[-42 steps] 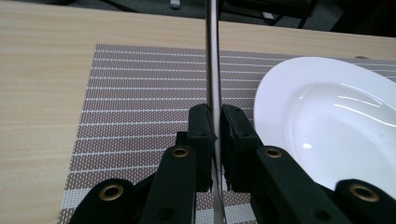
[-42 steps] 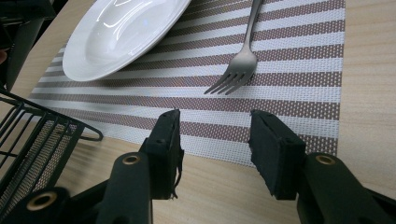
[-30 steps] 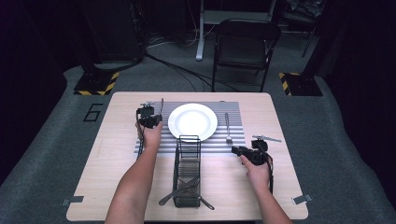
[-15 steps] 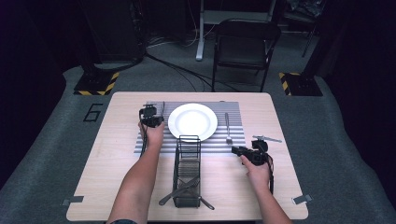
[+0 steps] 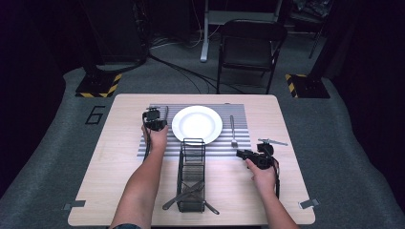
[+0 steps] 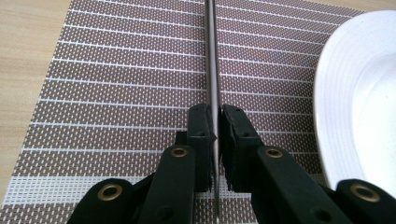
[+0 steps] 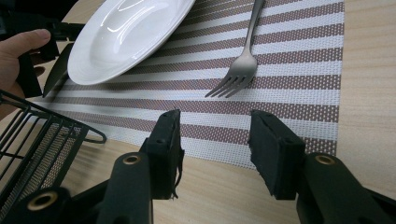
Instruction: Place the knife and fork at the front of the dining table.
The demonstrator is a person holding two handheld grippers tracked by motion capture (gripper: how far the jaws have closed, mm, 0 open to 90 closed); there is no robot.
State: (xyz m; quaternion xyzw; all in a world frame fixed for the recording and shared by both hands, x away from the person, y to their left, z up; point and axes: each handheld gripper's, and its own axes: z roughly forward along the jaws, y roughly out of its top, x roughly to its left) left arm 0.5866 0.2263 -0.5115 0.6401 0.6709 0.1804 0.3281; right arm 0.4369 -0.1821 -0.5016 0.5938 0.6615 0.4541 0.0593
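Note:
My left gripper (image 6: 215, 116) is shut on a thin metal knife (image 6: 212, 56), seen edge-on, its blade reaching out over the striped placemat (image 6: 116, 84). The white plate (image 6: 359, 93) lies just to its right. In the high view the left gripper (image 5: 160, 123) holds the knife (image 5: 165, 113) left of the plate (image 5: 197, 124). A fork (image 5: 233, 131) lies on the mat right of the plate. My right gripper (image 7: 215, 126) is open and empty, low over the mat's near edge, with the fork (image 7: 243, 65) ahead of it.
A black wire basket (image 5: 192, 174) stands in the table's middle, near the front, with several pieces of cutlery (image 5: 188, 193) in its near end. A slim metal piece (image 5: 273, 141) lies beyond the right hand. A folding chair (image 5: 250, 43) stands behind the table.
The left hand has edged slightly toward the plate with the knife in its grip. The right hand has kept still.

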